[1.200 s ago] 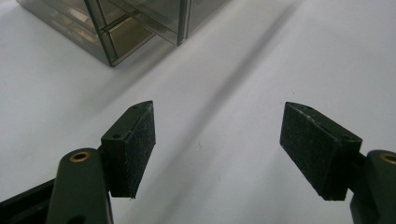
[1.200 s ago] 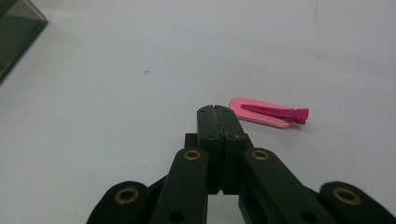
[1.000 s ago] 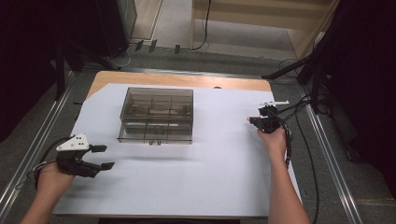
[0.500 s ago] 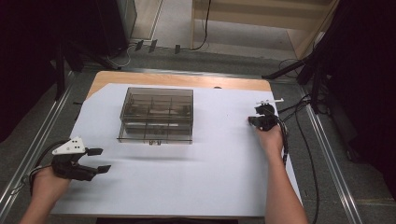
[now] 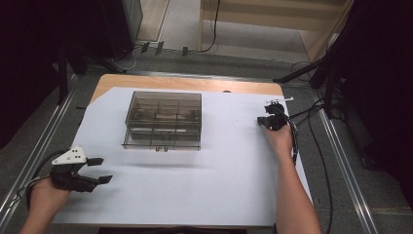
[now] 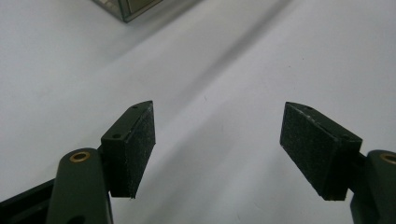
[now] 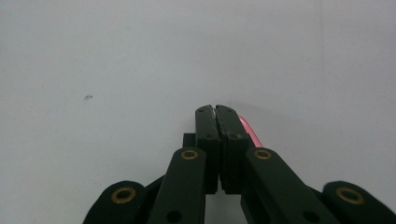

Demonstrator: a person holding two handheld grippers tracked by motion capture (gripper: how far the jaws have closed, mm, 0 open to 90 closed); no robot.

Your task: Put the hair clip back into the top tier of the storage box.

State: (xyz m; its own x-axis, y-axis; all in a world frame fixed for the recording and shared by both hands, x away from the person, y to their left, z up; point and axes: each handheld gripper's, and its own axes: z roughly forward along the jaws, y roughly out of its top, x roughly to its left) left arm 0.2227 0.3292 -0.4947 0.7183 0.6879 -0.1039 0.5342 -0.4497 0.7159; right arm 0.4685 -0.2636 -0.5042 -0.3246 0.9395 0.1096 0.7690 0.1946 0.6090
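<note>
while a smoked, see-through organiser box (image 5: 163,120), divided into compartments, is seen on the white sheet (image 5: 209,195) toward the far left part of the table (image 5: 185,84), the two tongs are held well apart from it on either side. the box is closed and level, its grid of dividers visible through the lid; what lies in the compartments cannot be told. a corner of it (image 6: 126,7) is caught at the top of the left gripper view.

the left tongs (image 5: 100,170) are held low near the sheet's near-left corner by the left hand (image 5: 46,192), the forearm entering from the bottom edge. the jaws are spread wide and pointed right across the sheet, with nothing between the pads (image 6: 140,149).

the right tongs (image 5: 263,122) are held by the right hand (image 5: 280,139) near the sheet's right edge, level with the box, the forearm stretched forward. the jaws are pressed together, pad to pad. a thin pink strip (image 7: 250,131) is glimpsed beside the right jaw in the right gripper view; what it is, and whether it is pinched, cannot be told.

bare white sheet is left open between the box and both tongs, and across the whole near half of the table. metal rails (image 5: 341,161) are seen along both sides.
</note>
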